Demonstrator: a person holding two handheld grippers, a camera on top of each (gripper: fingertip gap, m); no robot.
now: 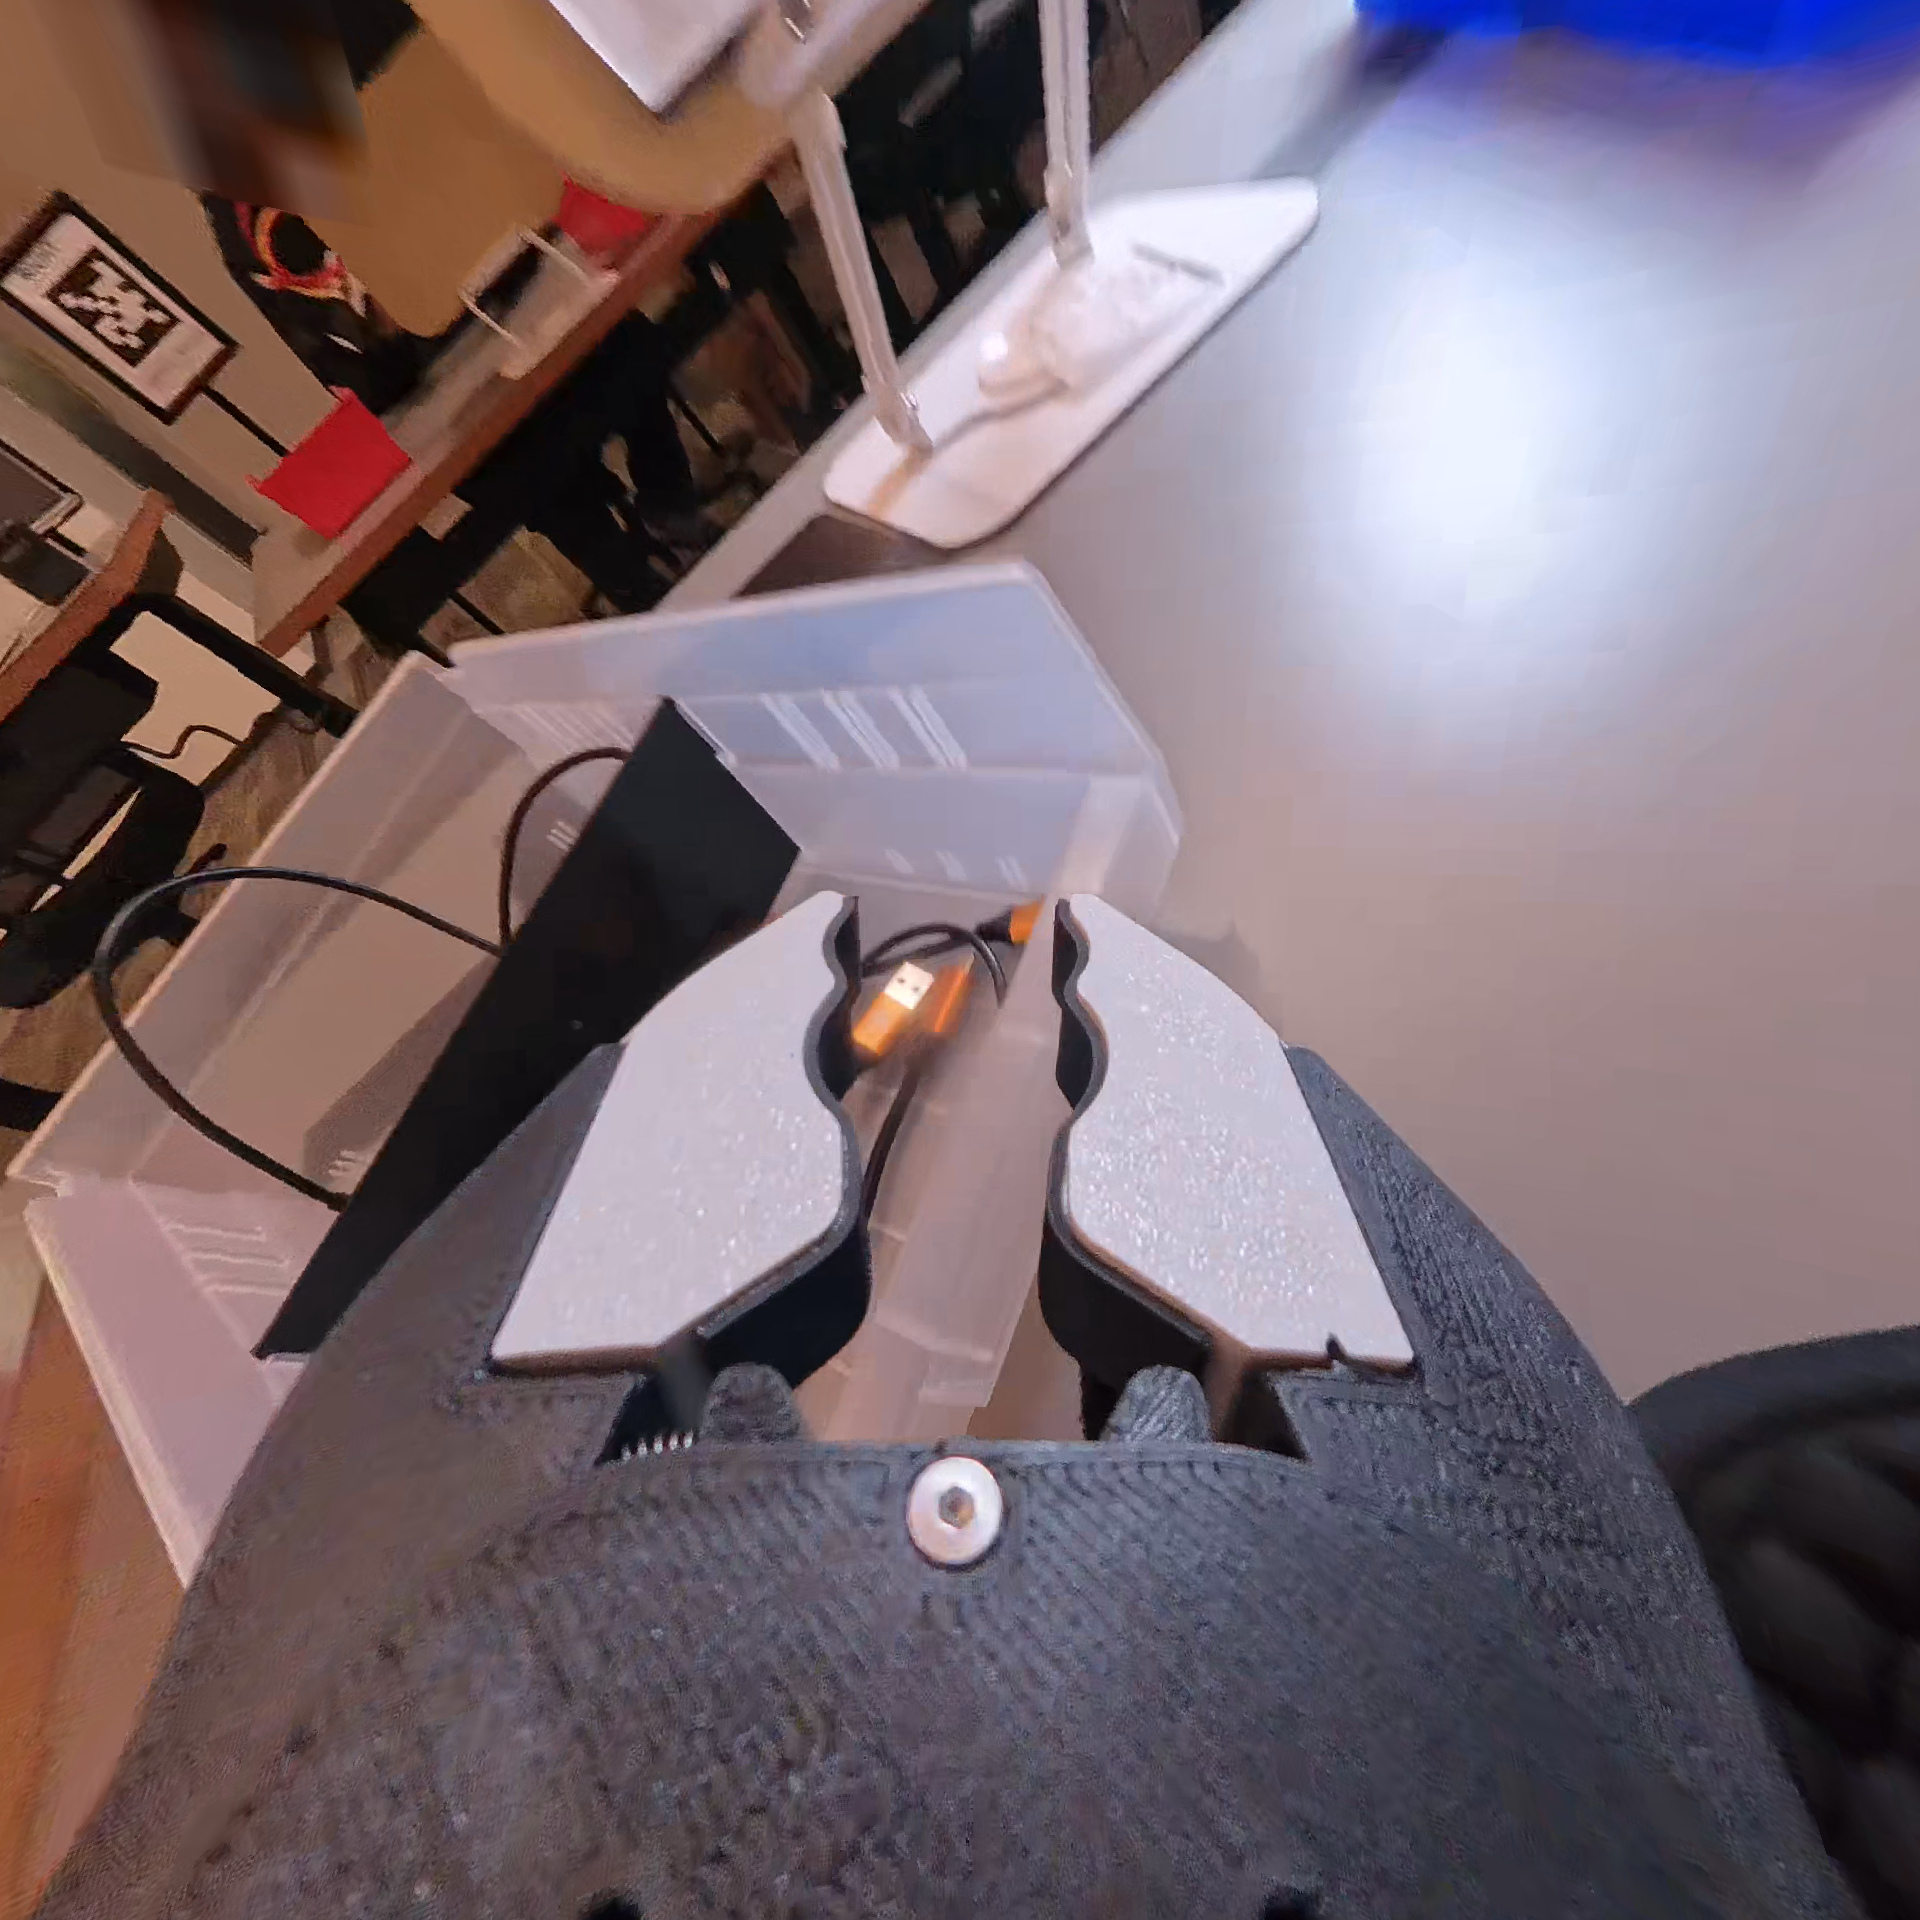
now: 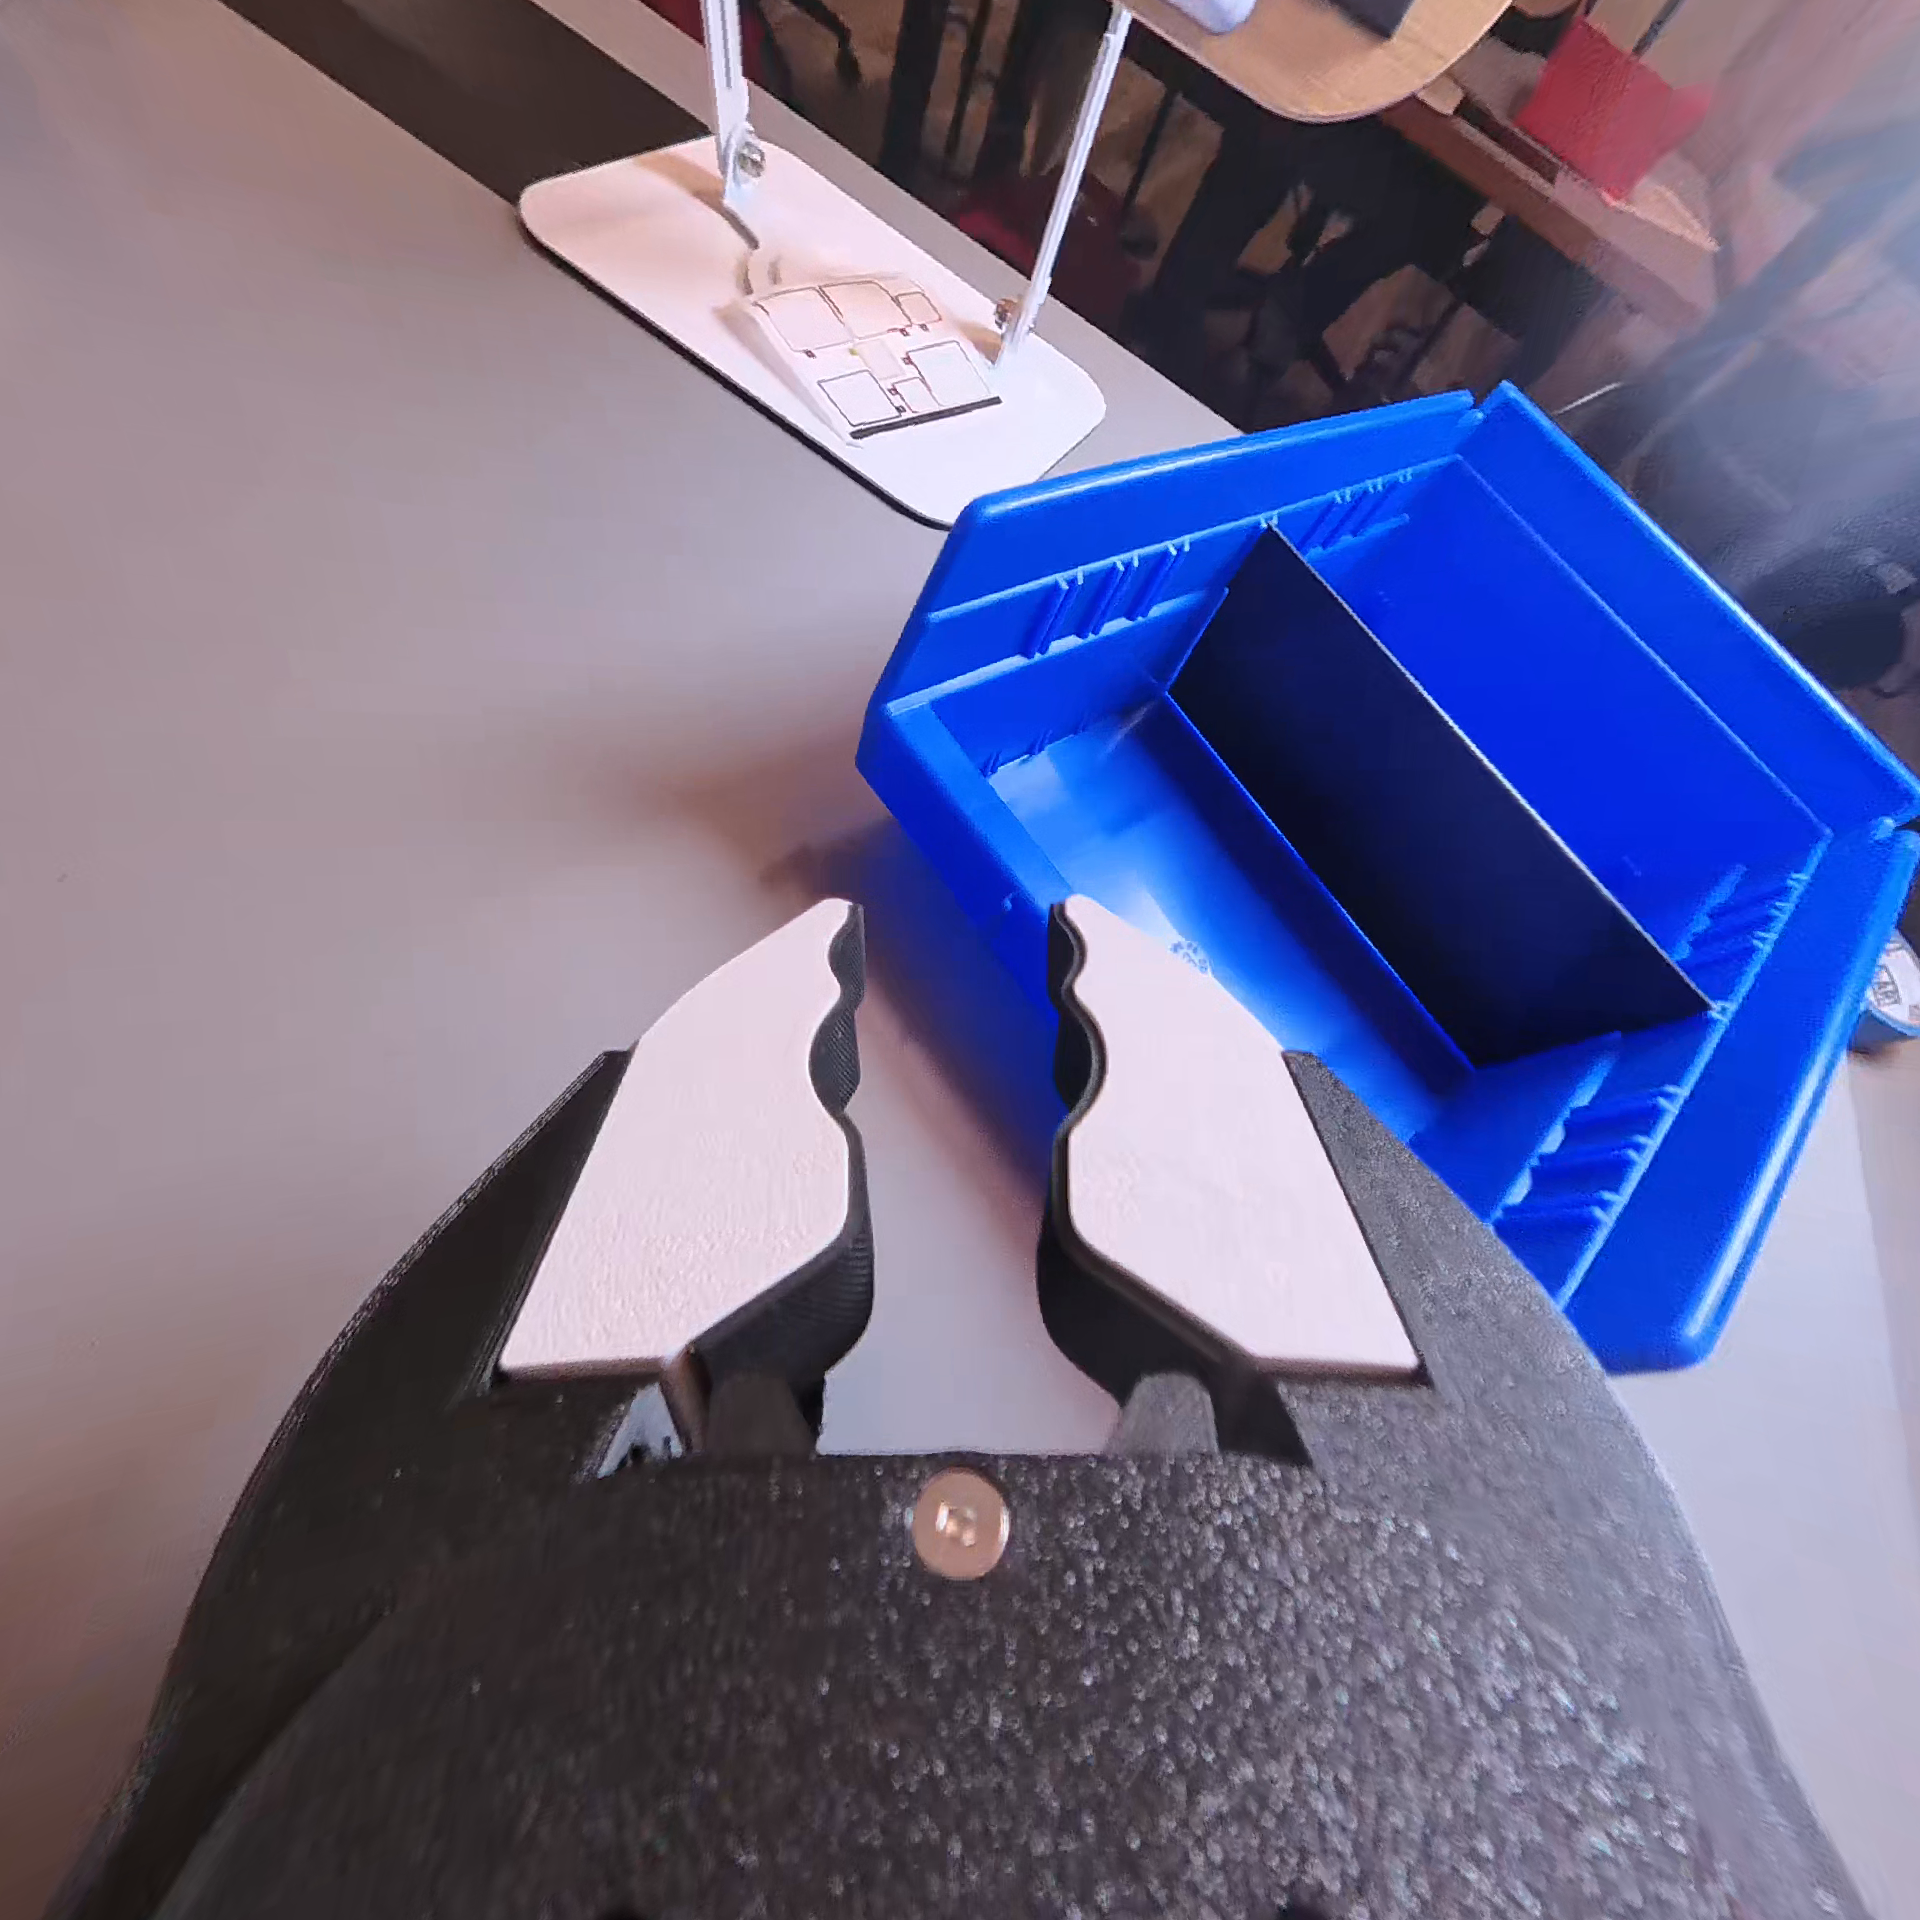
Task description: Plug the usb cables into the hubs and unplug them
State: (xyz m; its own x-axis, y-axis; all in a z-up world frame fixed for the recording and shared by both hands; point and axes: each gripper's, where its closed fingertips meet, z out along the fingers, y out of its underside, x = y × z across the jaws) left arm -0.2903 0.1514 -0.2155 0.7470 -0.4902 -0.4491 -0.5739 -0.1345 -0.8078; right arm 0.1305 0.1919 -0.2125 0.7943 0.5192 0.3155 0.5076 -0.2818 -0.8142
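In the left wrist view, a clear plastic bin [image 1: 935, 748] with a black divider [image 1: 582, 997] holds USB cables. An orange USB plug [image 1: 914, 1003] with a black cable [image 1: 249, 1039] lies in the bin, seen between my fingers. My left gripper [image 1: 956, 920] is open and empty, just above the plug. In the right wrist view, my right gripper [image 2: 954, 920] is open and empty over the grey table, at the near left corner of a blue bin [image 2: 1039, 623] with a dark divider [image 2: 1434, 831]. No hub shows in either view.
A white lamp base with two thin arms [image 2: 831, 343] stands at the back of the grey table [image 2: 364, 675]; it also shows in the left wrist view [image 1: 1081, 343]. Beyond the table edge are wooden desks and chairs [image 1: 94, 831]. The left gripper's tips are roughly 45 cm from the right gripper's.
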